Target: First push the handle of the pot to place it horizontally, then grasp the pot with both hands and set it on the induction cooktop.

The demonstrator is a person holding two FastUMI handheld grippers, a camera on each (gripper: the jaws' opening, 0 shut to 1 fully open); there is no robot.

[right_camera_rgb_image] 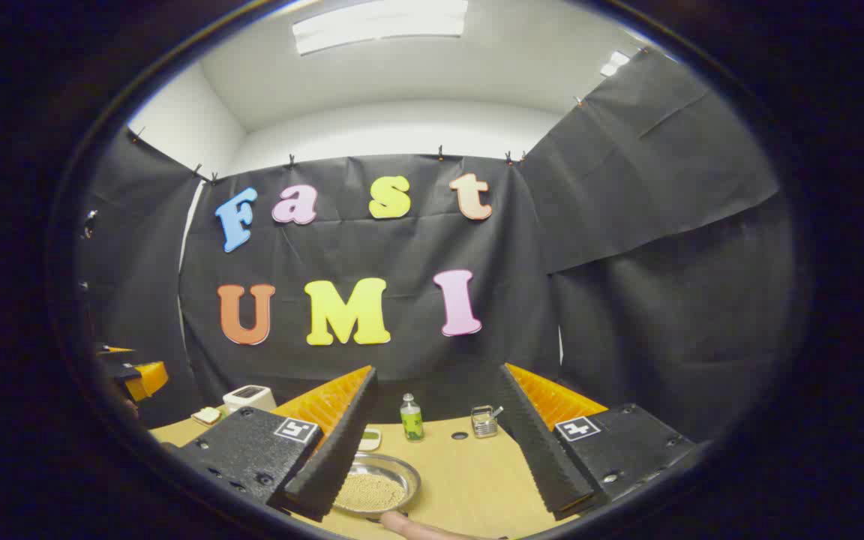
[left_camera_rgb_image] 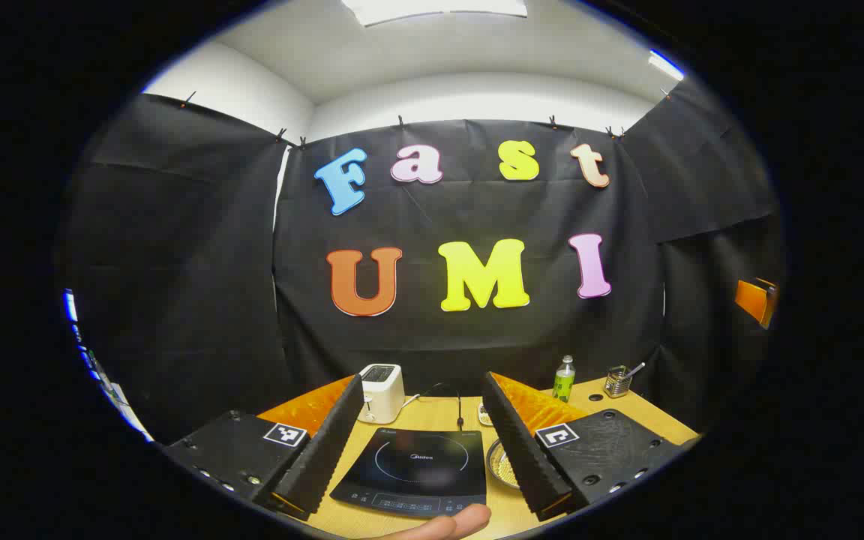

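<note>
We find the shallow round metal pot (right_camera_rgb_image: pixel 413 480) low in the right gripper view, at about seven o'clock. It sits on the light wooden table (right_camera_rgb_image: pixel 469 472) just beside that gripper's left finger and holds a bed of yellowish grains. A pale rod-like shape (right_camera_rgb_image: pixel 421 529) touches its near rim at six o'clock; we cannot tell whether it is the handle.

In the left gripper view the pot's rim (left_camera_rgb_image: pixel 493 457) peeks out at five o'clock. It stands just right of the flat black induction cooktop (left_camera_rgb_image: pixel 417 465), not on it. The cooktop carries a small logo, too small for us to read.

The left gripper (left_camera_rgb_image: pixel 423 386) stands wide apart with nothing between its jaws, framing the cooktop. The right gripper (right_camera_rgb_image: pixel 438 375) is equally spread and holds nothing. Each carries square black-and-white markers.

Farther back, near the black cloth wall, we see a white toaster (left_camera_rgb_image: pixel 381 391), a green bottle (left_camera_rgb_image: pixel 564 379) with an unreadable label, and a metal mesh holder (left_camera_rgb_image: pixel 616 381) with a utensil in it.
</note>
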